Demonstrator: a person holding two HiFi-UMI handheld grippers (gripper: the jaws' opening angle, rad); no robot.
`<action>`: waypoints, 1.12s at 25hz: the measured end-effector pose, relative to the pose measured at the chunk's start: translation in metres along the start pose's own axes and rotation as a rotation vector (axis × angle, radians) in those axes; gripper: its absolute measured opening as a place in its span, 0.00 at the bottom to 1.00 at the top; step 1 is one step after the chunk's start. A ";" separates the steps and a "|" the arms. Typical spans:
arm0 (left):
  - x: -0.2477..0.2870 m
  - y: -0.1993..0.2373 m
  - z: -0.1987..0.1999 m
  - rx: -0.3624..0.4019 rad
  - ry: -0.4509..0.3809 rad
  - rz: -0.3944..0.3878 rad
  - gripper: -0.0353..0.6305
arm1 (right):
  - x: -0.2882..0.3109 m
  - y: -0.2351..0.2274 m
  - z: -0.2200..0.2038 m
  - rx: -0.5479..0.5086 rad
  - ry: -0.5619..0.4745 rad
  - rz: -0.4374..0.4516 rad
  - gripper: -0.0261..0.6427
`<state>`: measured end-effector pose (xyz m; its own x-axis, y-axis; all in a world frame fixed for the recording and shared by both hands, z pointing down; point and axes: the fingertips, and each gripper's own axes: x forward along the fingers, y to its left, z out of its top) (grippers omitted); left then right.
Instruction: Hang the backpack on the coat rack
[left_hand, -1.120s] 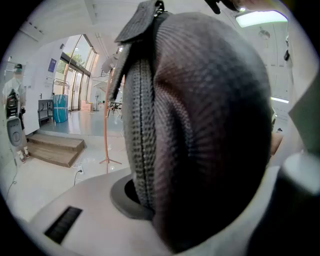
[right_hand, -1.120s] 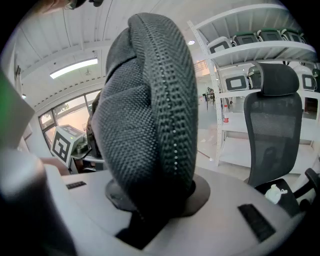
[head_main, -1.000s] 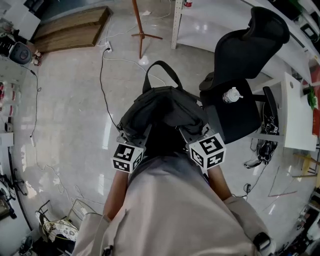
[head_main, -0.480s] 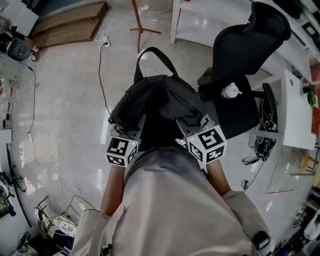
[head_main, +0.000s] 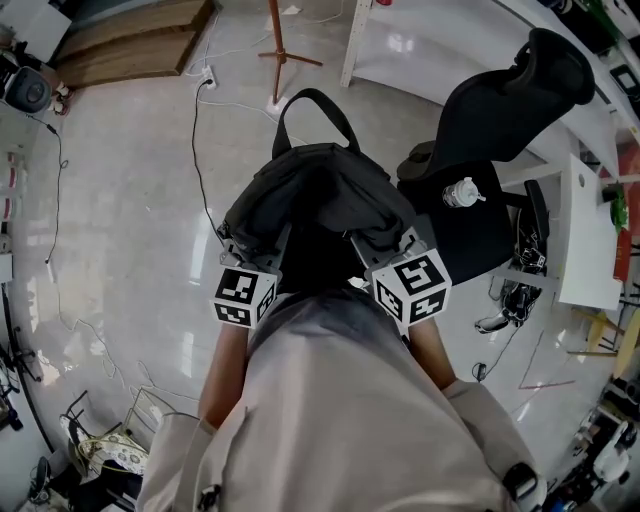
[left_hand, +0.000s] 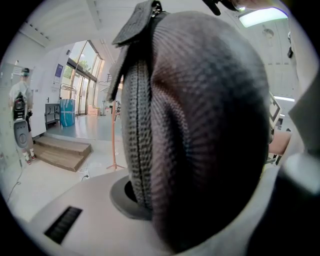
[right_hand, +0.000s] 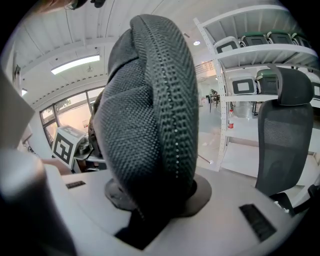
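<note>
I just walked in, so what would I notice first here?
A big black backpack hangs in the middle, gripped by the left gripper and right gripper. A black office chair with a plastic bottle on its seat stands at right; a wooden coat rack stands ahead.

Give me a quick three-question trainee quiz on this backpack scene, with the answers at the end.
1. True or false: the backpack already hangs on the coat rack.
2. What lies on the seat of the office chair? A mug, B bottle, C book.
3. Fill in: the left gripper and the right gripper are each shut on the ____.
Key: 1 false; 2 B; 3 backpack.
</note>
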<state>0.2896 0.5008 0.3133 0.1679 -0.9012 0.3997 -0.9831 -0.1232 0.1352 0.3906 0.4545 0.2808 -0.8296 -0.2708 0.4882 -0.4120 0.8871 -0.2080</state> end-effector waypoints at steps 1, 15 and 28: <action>0.000 0.008 -0.001 -0.007 0.001 0.001 0.22 | 0.007 0.003 0.002 -0.002 0.006 0.000 0.20; 0.034 0.128 0.027 -0.030 0.035 -0.051 0.22 | 0.118 0.001 0.063 0.034 0.055 -0.023 0.21; 0.016 0.265 0.073 0.000 -0.010 -0.042 0.22 | 0.224 0.049 0.148 -0.009 0.023 -0.019 0.21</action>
<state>0.0265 0.4238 0.2896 0.2079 -0.8993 0.3847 -0.9753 -0.1606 0.1518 0.1289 0.3815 0.2544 -0.8130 -0.2788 0.5113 -0.4236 0.8855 -0.1908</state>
